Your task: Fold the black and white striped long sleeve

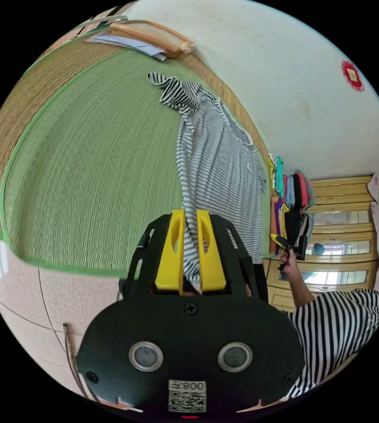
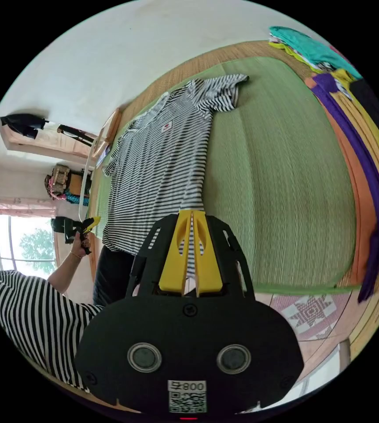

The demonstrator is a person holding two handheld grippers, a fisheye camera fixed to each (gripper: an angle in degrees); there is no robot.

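Black-and-white striped cotton shirt [image 2: 163,154] lay on the green woven mat [image 2: 277,176], its hem corners pinched by the left gripper [image 1: 190,216] and right gripper [image 2: 191,218]. Keeping both level would keep the hem taut.

Green woven mat [image 2: 281,176] on the floor: one black-and-white striped shirt [image 2: 154,163] spread flat; stacked coloured garments [image 2: 365,145] along one edge; tiled floor [image 1: 57,299] beyond.

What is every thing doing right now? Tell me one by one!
Striped shirt: spread out on the green mat, hem lifted by both grippers.
Left gripper: shut on the shirt's hem.
Right gripper: shut on the shirt's hem.
Pile of clothes: stacked beside the mat.
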